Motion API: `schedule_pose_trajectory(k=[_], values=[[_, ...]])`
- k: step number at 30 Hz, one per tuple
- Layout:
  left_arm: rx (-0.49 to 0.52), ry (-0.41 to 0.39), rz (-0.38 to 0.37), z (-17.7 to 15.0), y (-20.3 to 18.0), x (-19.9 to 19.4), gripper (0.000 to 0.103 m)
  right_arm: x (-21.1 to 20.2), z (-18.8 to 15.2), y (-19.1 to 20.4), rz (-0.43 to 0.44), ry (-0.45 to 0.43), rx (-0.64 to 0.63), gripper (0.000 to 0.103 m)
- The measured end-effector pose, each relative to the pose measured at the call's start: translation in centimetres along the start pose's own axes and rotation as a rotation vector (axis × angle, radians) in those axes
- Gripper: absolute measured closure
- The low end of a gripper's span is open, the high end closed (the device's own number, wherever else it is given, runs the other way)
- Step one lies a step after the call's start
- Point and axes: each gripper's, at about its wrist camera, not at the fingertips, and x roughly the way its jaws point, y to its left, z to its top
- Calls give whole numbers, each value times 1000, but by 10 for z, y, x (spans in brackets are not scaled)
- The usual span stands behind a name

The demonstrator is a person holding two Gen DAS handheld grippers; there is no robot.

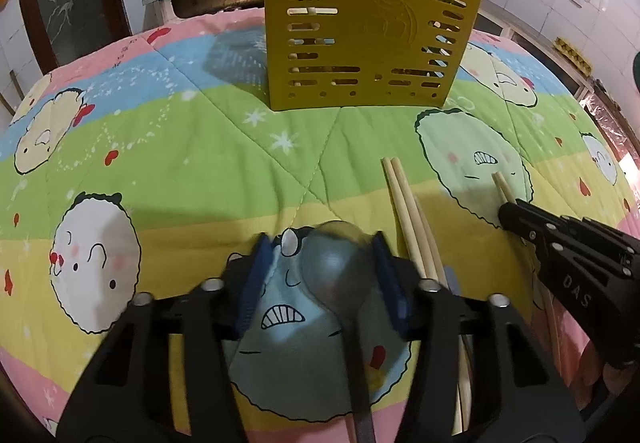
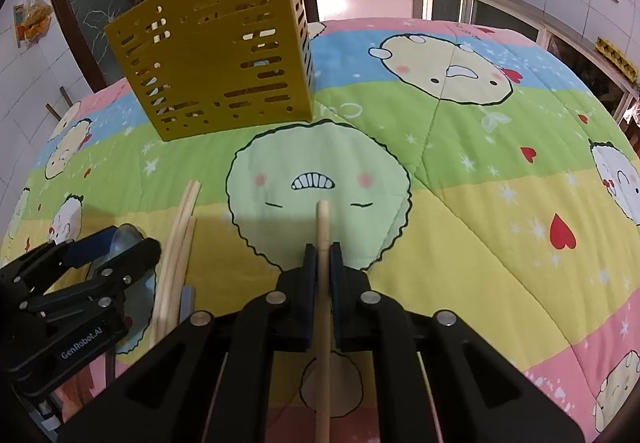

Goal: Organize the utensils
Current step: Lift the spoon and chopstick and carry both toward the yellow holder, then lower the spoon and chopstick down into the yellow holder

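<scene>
My left gripper (image 1: pixel 316 267) sits low in its own view, spread wide around the bowl of a translucent grey plastic spoon (image 1: pixel 338 267), not yet pinching it. The spoon looks light and slick; I judge the neck a surer hold. Right of it lie pale wooden chopsticks (image 1: pixel 408 211) on the cartoon-print quilted surface (image 1: pixel 180 163). My right gripper (image 2: pixel 323 257) is clenched on one stiff, light wooden chopstick (image 2: pixel 322 227). Only the right view shows that grip; the perforated yellow plastic utensil holder (image 2: pixel 216 59) stands upper left.
</scene>
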Motion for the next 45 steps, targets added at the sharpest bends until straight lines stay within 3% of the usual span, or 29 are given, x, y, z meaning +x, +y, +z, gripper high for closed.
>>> schedule_pose_trajectory(k=[2,10,15,31,35,45], values=[[4,-5,5,0,0,-1,68,0,0,2,-10,-5,-6,96],[5,-38,-7,2,1,-2,69,-4,1,8,-37,-32,-23,97],[6,-116,-4,4,5,-20,69,-18,2,8,-21,-89,-8,97],[17,-444,7,-7,21,-113,69,-114,2,11,119,-475,-21,97],[15,-530,21,-17,24,-131,69,-135,-7,19,93,-563,-70,97],[12,-636,10,-35,32,-150,69,-160,-37,30,79,-700,-124,97]])
